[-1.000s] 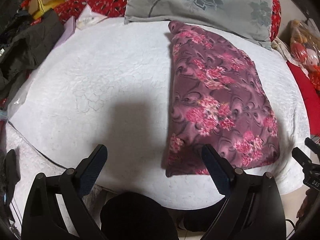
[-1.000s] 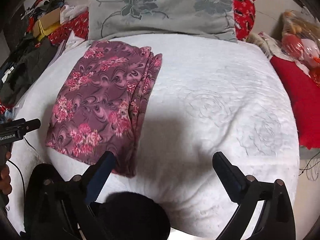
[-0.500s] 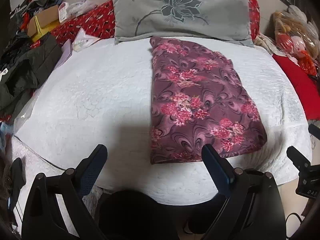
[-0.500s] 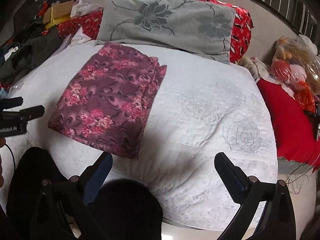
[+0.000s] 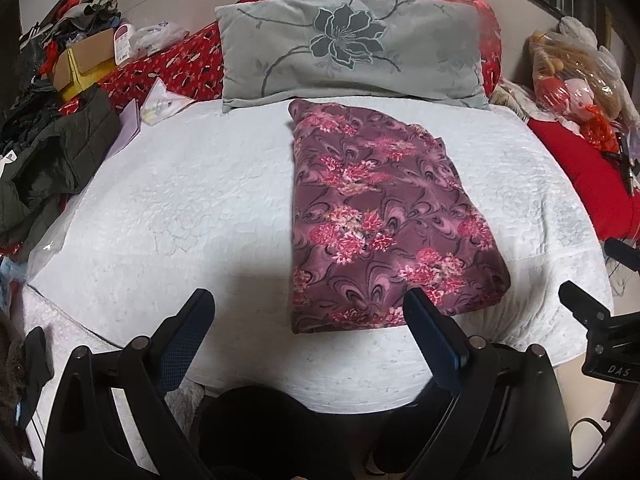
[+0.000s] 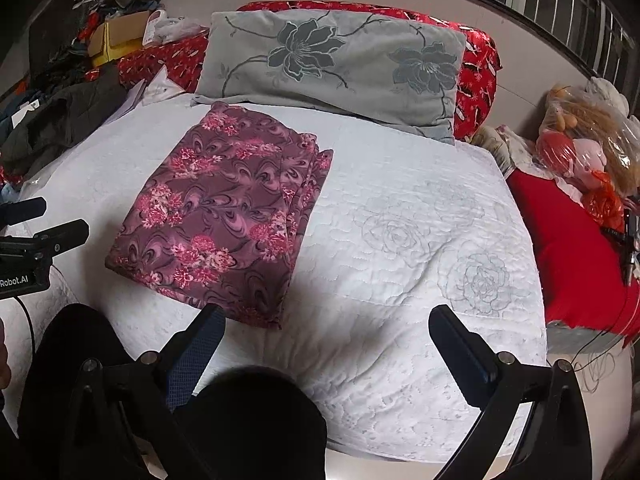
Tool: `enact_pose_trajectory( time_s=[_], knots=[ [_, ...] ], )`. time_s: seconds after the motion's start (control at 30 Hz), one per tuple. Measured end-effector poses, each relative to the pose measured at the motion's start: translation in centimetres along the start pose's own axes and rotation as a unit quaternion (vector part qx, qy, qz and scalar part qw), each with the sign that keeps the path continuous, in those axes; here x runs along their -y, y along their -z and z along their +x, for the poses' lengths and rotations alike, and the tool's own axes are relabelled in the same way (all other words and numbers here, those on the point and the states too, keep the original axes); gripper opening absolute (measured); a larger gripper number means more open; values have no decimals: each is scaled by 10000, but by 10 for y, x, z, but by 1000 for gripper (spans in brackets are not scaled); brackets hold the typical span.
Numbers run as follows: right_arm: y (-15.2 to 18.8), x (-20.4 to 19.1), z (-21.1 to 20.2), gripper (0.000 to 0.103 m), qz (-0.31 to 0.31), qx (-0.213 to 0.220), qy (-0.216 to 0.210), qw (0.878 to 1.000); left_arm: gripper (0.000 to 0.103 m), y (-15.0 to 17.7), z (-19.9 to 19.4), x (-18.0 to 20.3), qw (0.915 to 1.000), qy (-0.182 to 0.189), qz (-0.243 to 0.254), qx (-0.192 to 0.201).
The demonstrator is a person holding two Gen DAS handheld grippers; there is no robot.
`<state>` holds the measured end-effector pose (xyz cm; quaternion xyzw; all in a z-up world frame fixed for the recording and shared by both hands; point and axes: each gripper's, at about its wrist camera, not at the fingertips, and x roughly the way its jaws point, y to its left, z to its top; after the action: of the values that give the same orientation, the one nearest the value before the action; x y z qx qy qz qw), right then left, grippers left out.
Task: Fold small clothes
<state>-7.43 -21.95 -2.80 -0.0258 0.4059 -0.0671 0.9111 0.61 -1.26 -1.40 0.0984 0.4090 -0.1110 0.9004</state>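
A purple garment with pink flowers [image 5: 380,216] lies folded into a flat rectangle on the white quilted bed [image 5: 180,208]. It also shows in the right wrist view [image 6: 228,216], left of centre. My left gripper [image 5: 308,312] is open and empty, held back over the bed's near edge just short of the garment. My right gripper [image 6: 326,328] is open and empty, over the bed's near edge to the right of the garment. Each gripper shows at the edge of the other's view: the right one [image 5: 596,320], the left one [image 6: 36,236].
A grey flowered pillow [image 5: 352,48] on a red cover lies behind the garment. Dark clothes [image 5: 52,156] and boxes [image 5: 84,60] are piled at the left. A red cushion [image 6: 572,248] and bagged toys [image 6: 584,148] are at the right.
Both grippers have pulled back and up from the bed, so the garment and the pillow look farther away. The garment lies still and both grippers stay open.
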Motion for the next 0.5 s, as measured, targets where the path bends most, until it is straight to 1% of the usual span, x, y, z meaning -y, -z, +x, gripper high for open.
enact_pose_trajectory(
  time_s=[0.5],
  knots=[
    [-3, 0, -4, 103, 2, 58, -11, 10000, 96, 0, -5, 6, 9996, 269, 110, -14]
  ],
)
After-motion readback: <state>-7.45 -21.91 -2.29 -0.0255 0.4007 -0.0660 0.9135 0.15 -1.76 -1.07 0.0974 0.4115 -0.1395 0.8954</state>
